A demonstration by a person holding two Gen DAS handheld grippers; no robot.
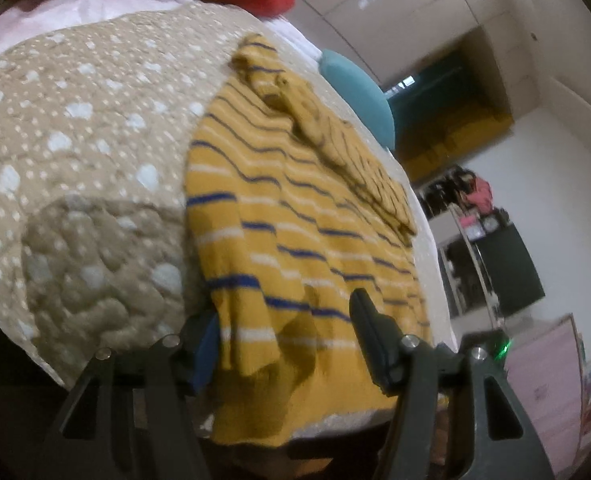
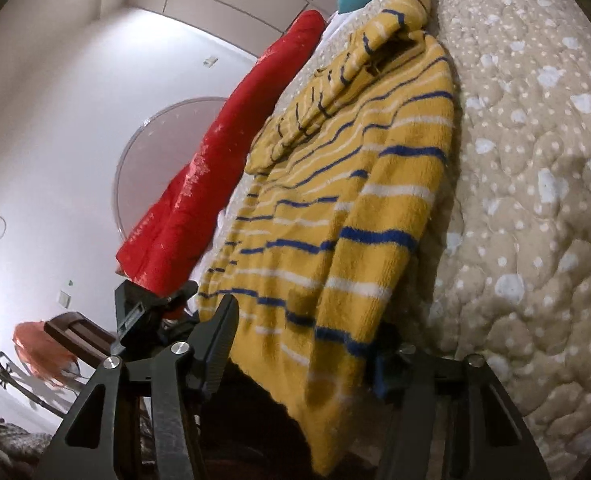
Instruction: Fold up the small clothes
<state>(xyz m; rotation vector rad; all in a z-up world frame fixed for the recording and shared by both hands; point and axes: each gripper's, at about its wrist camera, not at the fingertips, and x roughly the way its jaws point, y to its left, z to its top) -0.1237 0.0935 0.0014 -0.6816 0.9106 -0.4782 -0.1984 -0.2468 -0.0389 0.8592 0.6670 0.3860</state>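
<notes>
A: What are you working on?

B: You're at a bed covered by a quilted beige bedspread [image 1: 79,128] dotted with pale spots. Nearest you, the hem of a yellow sweater [image 1: 295,216] with blue and white stripes hangs just over the bed's edge.

A: And your tools?

B: Your left tool [image 1: 285,328] has its jaws apart, one on each side of the sweater's hem, cloth lying between them. Your right tool [image 2: 303,336] is likewise spread, straddling the same hem from the other side; its far finger is partly hidden under a fold of knit.

A: How does the sweater lie?

B: Flat along the bedspread, running away from you, with one sleeve [image 2: 335,92] doubled back across the chest and the neck end farthest off.

A: Beyond it?

B: A teal cushion [image 1: 355,88] sits at the far end of the sweater, and a red blanket [image 2: 219,160] is bunched along the bed's other side. Past that you have white walls, a round mirror [image 2: 167,160] and a dark screen [image 1: 507,268] over cluttered shelves.
</notes>
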